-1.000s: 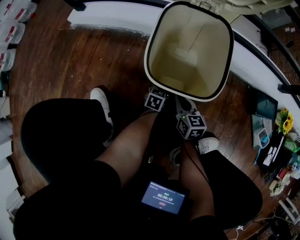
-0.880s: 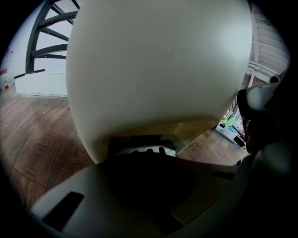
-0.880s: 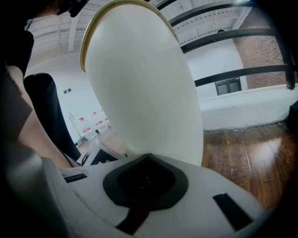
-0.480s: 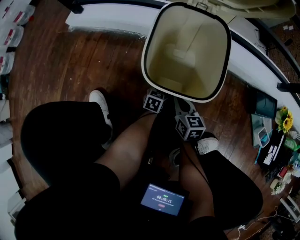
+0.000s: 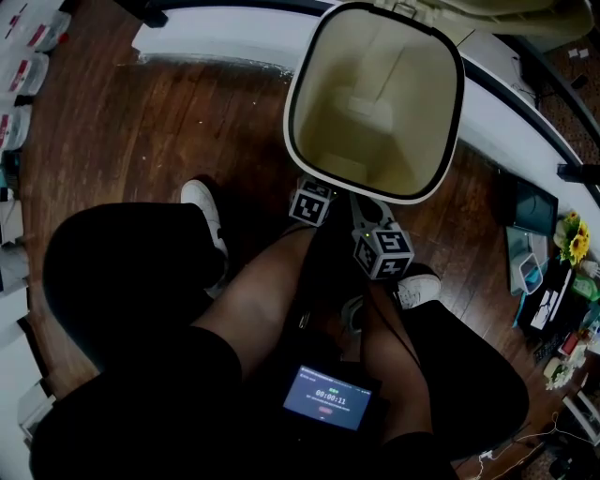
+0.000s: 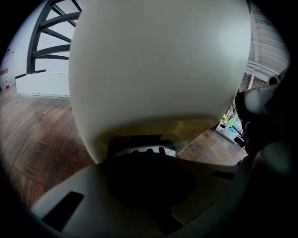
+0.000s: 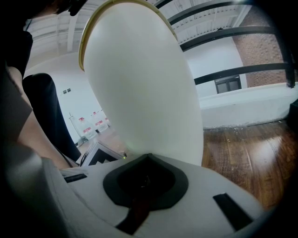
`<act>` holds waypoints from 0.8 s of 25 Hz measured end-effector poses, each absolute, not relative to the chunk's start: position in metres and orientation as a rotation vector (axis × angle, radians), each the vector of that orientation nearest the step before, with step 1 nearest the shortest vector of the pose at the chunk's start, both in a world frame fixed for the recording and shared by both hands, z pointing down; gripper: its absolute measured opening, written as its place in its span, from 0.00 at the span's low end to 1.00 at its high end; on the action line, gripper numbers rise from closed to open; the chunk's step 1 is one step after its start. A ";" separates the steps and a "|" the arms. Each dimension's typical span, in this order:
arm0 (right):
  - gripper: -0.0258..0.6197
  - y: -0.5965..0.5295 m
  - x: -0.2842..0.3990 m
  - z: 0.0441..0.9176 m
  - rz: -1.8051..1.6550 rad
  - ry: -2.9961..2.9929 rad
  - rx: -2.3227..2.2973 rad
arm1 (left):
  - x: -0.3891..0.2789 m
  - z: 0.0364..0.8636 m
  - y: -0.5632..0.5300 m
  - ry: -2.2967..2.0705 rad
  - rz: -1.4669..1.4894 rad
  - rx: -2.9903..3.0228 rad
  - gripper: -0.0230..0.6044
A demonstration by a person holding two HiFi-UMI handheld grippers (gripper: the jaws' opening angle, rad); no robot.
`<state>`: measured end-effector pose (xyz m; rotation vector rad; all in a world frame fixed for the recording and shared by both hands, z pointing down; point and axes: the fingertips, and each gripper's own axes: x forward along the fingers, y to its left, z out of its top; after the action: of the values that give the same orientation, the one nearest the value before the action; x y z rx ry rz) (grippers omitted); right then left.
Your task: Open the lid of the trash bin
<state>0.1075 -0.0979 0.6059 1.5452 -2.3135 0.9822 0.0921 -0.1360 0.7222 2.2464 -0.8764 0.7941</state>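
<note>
The cream trash bin stands on the wood floor with its mouth uncovered and its inside bare. Its lid is tipped up at the back. Both grippers are down at the bin's front foot, their tips hidden under its rim. The left gripper shows its marker cube, and so does the right gripper beside it. In the left gripper view the bin wall fills the frame, and the dark ridged pedal lies just past the left gripper, whose jaws meet. The right gripper also looks shut, against the bin's side.
The person's bare knees and white shoes flank the grippers. A small screen sits in the lap. A white ledge runs behind the bin. Boxes and small items crowd the right edge.
The lid stays up and both grippers stay at the bin's foot. Only the view shifts slightly.
</note>
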 end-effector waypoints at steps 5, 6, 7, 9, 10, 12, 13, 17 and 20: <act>0.05 -0.097 0.107 0.610 1.007 -2.313 1.545 | 0.092 0.723 -0.136 -0.877 0.796 2.247 0.09; 0.05 -0.096 0.107 0.610 1.006 -2.312 1.542 | 0.091 0.723 -0.136 -0.882 0.799 2.246 0.09; 0.05 -0.096 0.107 0.610 1.003 -2.311 1.538 | 0.090 0.724 -0.137 -0.890 0.804 2.245 0.09; 0.05 -0.097 0.107 0.609 1.008 -2.318 1.537 | 0.091 0.723 -0.137 -0.891 0.804 2.247 0.09; 0.05 -0.097 0.107 0.609 1.011 -2.322 1.538 | 0.092 0.722 -0.137 -0.888 0.801 2.248 0.09; 0.05 -0.095 0.107 0.611 1.014 -2.322 1.538 | 0.092 0.722 -0.136 -0.889 0.802 2.245 0.09; 0.05 -0.094 0.108 0.611 1.009 -2.315 1.534 | 0.092 0.723 -0.136 -0.888 0.802 2.244 0.09; 0.05 -0.096 0.108 0.610 1.009 -2.317 1.537 | 0.090 0.726 -0.135 -0.891 0.815 2.244 0.08; 0.05 -0.096 0.109 0.610 1.009 -2.314 1.541 | 0.092 0.723 -0.137 -0.896 0.808 2.254 0.08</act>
<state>0.1092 -0.0959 0.6099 1.5413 -2.3144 1.0089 0.0916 -0.1366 0.7230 2.2540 -0.8964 0.8082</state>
